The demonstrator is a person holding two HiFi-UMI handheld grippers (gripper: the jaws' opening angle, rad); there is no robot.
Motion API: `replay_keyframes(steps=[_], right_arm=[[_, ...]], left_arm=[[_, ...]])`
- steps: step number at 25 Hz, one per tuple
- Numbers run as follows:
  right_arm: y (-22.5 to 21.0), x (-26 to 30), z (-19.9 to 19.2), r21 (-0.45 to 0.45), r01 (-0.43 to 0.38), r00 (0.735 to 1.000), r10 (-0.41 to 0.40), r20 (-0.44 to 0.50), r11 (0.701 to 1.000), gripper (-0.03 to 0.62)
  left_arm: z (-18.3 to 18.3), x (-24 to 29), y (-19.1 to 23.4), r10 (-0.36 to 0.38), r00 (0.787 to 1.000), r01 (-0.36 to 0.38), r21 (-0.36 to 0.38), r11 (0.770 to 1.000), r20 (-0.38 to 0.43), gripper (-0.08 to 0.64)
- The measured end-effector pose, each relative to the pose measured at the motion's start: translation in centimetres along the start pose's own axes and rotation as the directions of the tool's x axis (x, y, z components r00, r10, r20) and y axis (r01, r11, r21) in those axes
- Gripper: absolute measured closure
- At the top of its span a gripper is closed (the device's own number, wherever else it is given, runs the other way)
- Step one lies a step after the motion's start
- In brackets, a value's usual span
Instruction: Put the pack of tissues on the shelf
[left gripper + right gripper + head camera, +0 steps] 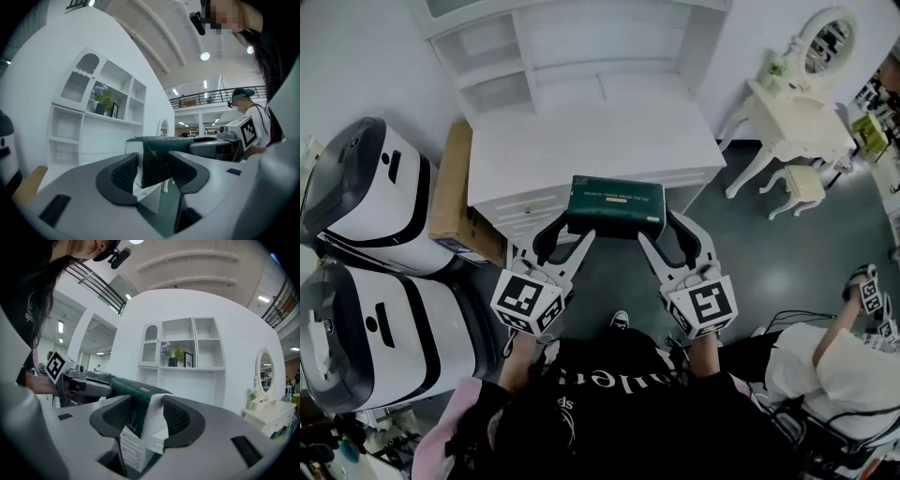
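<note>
Left tongs (570, 228): clenched on pack (616, 206), left end
Right tongs (662, 228): clenched on right end
Pack: at bench (581, 141) front

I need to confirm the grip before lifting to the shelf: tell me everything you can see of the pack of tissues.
The pack of tissues is a flat, dark green rectangular pack in soft-looking wrap, with pale print on its top face. It hangs level in the air at the front edge of the white desk, touching only the grippers. The left gripper has its jaws shut on the left end, the right gripper on the right end, where the wrap shows white.
</note>
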State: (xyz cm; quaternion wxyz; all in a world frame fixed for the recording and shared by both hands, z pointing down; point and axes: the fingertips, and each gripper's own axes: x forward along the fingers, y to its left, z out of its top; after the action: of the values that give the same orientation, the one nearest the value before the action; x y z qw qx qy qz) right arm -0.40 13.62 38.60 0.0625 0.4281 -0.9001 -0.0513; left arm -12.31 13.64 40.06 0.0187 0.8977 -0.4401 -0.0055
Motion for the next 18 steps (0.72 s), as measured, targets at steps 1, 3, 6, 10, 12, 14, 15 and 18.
replay_keyframes(steps=[1, 3, 6, 10, 12, 14, 15, 18], right_arm=[[-1.3, 0.3, -0.1, 0.0, -0.008, 1.0, 0.008, 0.001, 1.0, 0.35], [-3.4, 0.7, -0.5, 0.003, -0.024, 1.0, 0.024, 0.004, 1.0, 0.35], [-5.5, 1.1, -0.9, 0.0, -0.046, 0.999, 0.046, 0.017, 0.999, 0.35], [-7.7, 1.4, -1.6, 0.003, -0.062, 0.998, 0.062, 0.027, 0.998, 0.35], [-8.3, 1.4, -2.0, 0.015, -0.063, 0.998, 0.063, 0.029, 0.998, 0.35], [-8.9, 1.5, -2.2, 0.024, -0.066, 0.997, 0.065, 0.037, 0.998, 0.35], [-9.3, 1.6, -2.3, 0.029, -0.067, 0.997, 0.066, 0.04, 0.997, 0.35], [-11.6, 2.3, -3.1, 0.055, -0.065, 0.997, 0.064, 0.034, 0.996, 0.35]], left_arm=[[0.0, 1.2, -0.1, 0.009, 1.0, -0.009, 0.0, 1.0, -0.002, 0.345], [0.0, 3.2, -0.3, 0.029, 1.0, -0.029, 0.001, 1.0, -0.006, 0.345], [-0.2, 5.3, -0.6, 0.052, 0.999, -0.052, 0.004, 0.999, -0.009, 0.345], [-0.7, 7.4, -1.0, 0.077, 0.997, -0.077, -0.003, 0.997, -0.018, 0.345], [-0.8, 7.9, -1.1, 0.084, 0.996, -0.084, 0.002, 0.996, -0.029, 0.345], [-0.9, 8.5, -1.2, 0.084, 0.996, -0.084, 0.005, 0.996, -0.037, 0.345], [-0.9, 9.0, -1.2, 0.083, 0.996, -0.083, 0.005, 0.997, -0.042, 0.345], [-1.2, 11.5, -1.2, 0.086, 0.994, -0.085, 0.008, 0.996, -0.064, 0.345]])
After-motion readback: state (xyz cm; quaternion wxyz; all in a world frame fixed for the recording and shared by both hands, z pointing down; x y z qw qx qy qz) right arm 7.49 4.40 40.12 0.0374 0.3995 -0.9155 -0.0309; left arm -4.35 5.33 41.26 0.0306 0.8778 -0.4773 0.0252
